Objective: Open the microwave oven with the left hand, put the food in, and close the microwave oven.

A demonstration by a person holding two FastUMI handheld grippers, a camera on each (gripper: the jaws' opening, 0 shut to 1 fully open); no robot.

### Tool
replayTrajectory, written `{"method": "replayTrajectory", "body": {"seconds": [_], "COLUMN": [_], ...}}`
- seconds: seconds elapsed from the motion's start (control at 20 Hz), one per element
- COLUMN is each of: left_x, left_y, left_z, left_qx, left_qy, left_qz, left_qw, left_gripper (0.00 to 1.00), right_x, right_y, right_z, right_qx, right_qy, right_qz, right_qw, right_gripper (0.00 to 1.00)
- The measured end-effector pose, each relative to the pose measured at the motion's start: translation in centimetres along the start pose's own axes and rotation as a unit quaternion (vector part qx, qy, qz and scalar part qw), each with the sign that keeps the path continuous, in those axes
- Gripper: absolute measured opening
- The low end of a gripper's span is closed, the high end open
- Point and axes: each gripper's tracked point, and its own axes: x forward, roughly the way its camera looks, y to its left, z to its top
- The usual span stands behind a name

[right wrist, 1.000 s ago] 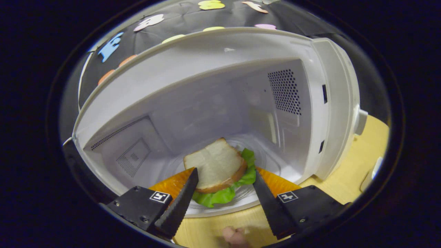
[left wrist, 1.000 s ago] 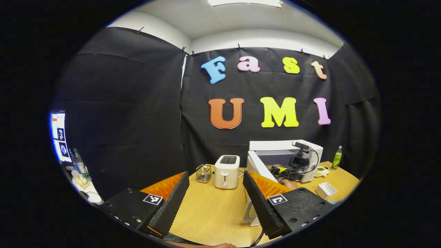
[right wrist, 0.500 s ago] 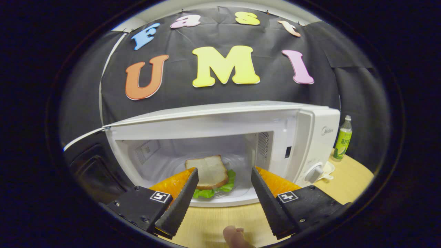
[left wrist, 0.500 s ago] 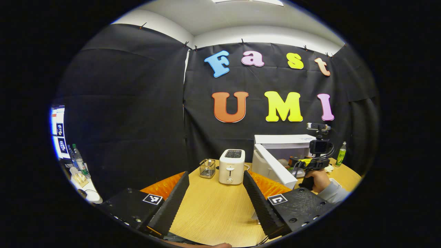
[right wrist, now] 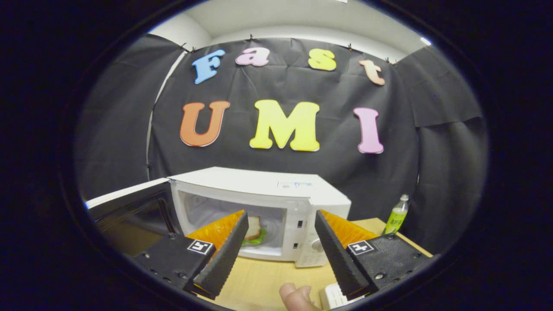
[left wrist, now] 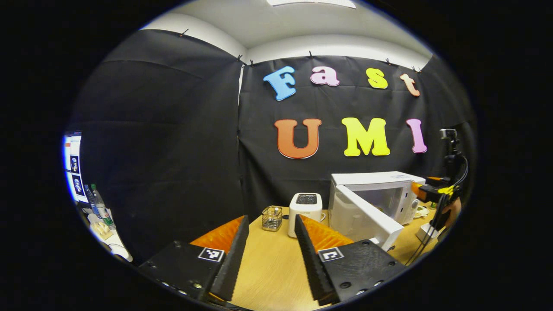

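No brand name, number or printed word can be read on anything at this moment. The microwave oven (right wrist: 259, 203) carries a small pale sticker (right wrist: 295, 185) on its top, but its print is too fine to make out. The green bottle (right wrist: 396, 215) has a label that is blurred. Each gripper bears a square black-and-white coded marker, one on the left gripper (left wrist: 268, 255) and one on the right gripper (right wrist: 281, 255); these are patterns, not text.
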Motion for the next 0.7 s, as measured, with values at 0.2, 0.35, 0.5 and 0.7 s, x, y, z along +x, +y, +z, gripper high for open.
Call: {"method": "replayTrajectory", "body": {"seconds": [0.2, 0.35, 0.5, 0.7], "left_x": [-0.7, -0.9, -0.5, 0.0], "left_y": [1.5, 0.8, -0.5, -4.1], "left_z": [-0.1, -1.4, -3.4, -5.8], "left_qx": [-0.009, -0.029, -0.019, -0.009], "left_qy": [0.002, 0.009, 0.023, 0.045], "left_qz": [0.014, -0.023, -0.057, -0.118], "left_qw": [1.000, 0.999, 0.998, 0.992], "left_gripper": [0.13, 0.00, 0.00, 0.00], "right_x": [-4.3, -7.3, -9.7, -12.3], "right_y": [-2.4, -3.5, -5.5, -7.0], "right_z": [4.2, 6.3, 8.1, 8.9], "right_qx": [-0.013, -0.008, -0.008, 0.002], "right_qy": [-0.040, -0.046, -0.061, -0.065], "right_qz": [-0.002, 0.011, 0.003, 0.006], "right_qw": [0.999, 0.999, 0.998, 0.998], "right_gripper": [0.98, 0.99, 0.96, 1.00]}}
